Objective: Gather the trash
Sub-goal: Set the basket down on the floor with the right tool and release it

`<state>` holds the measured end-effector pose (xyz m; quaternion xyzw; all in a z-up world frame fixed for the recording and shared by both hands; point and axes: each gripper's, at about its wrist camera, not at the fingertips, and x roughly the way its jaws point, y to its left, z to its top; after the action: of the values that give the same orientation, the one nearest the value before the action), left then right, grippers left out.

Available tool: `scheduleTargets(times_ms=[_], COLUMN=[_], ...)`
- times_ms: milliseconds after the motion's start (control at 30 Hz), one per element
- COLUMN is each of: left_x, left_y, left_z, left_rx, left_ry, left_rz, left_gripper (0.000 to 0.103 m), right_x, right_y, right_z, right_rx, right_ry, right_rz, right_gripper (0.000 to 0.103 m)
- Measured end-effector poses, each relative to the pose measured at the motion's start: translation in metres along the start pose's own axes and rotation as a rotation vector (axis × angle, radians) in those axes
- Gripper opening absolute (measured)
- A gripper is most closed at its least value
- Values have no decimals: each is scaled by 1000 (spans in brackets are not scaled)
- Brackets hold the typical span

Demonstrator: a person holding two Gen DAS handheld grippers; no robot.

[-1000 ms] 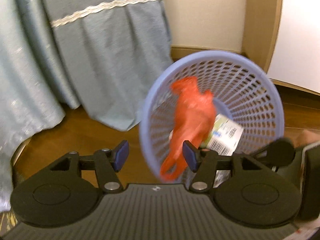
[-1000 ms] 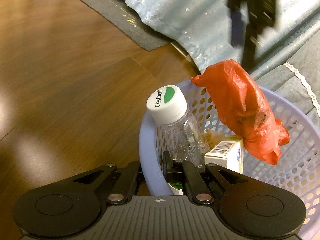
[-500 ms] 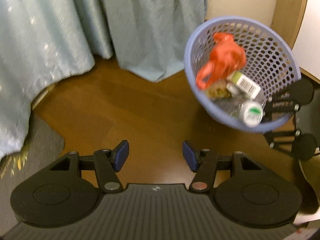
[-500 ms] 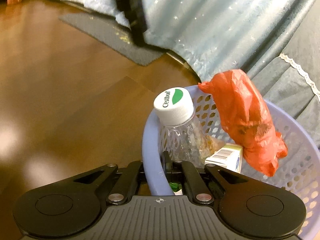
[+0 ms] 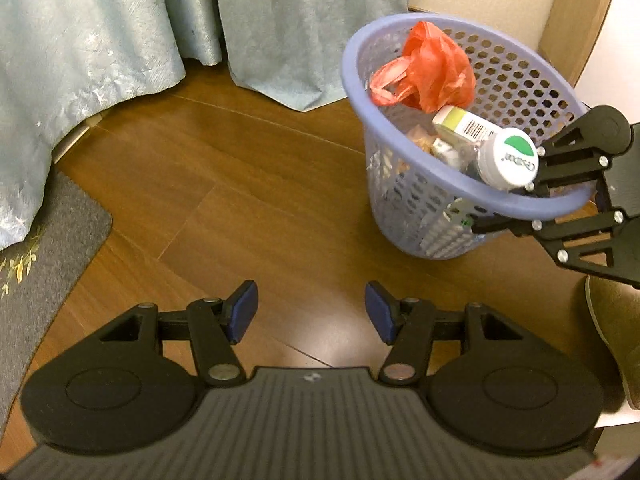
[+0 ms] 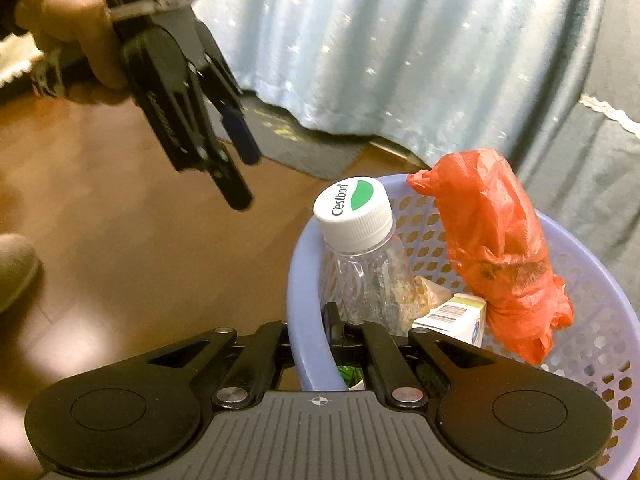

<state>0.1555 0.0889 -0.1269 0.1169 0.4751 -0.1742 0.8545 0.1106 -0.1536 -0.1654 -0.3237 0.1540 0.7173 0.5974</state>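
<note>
"C'estbon" in dark letters beside a green leaf shape on the white bottle cap point(image 6: 352, 210), at 10 o'clock in the basket point(image 6: 304, 280); same word upside down on the cap from the left wrist; barcode on the small carton point(image 5: 466, 126), digits unreadable

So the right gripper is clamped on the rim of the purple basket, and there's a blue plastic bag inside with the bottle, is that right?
Not quite: the plastic bag is orange-red, as both wrist views show. Otherwise correct: the right gripper is clamped on the basket rim, with the bottle inside.
</note>
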Motion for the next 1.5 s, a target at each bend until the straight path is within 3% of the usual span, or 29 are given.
scheduleTargets(times_ms=[133,300,533,633,700,900,1133,1500], left_x=[-2,-3,2,2,2,3,-2,-23], left_y=[-1,-10,-36,-46,-51,-58,-61,-65], left_z=[-6,-13,-15,-12,-11,-16,-17,-11], left_rx=[-17,-17,78,96,101,113,116,135], left_ry=[17,33,32,21,21,41,39,44], left_rz=[0,-11,-29,-48,-56,-75,-83,-91], left_gripper=[55,55,55,55,55,55,55,57], right_x=[-1,-1,-4,-11,-13,-14,-26,-55], right_y=[2,0,3,5,5,8,-1,-10], right_z=[-1,-3,-1,-2,-3,-3,-3,20], right_rx=[-16,-2,-13,-33,-33,-65,-40,-30], right_ry=[-24,-13,43,64,76,121,142,185], right_rz=[62,45,39,19,9,17,-34,4], right_gripper=[0,0,2,9,31,46,52,52])
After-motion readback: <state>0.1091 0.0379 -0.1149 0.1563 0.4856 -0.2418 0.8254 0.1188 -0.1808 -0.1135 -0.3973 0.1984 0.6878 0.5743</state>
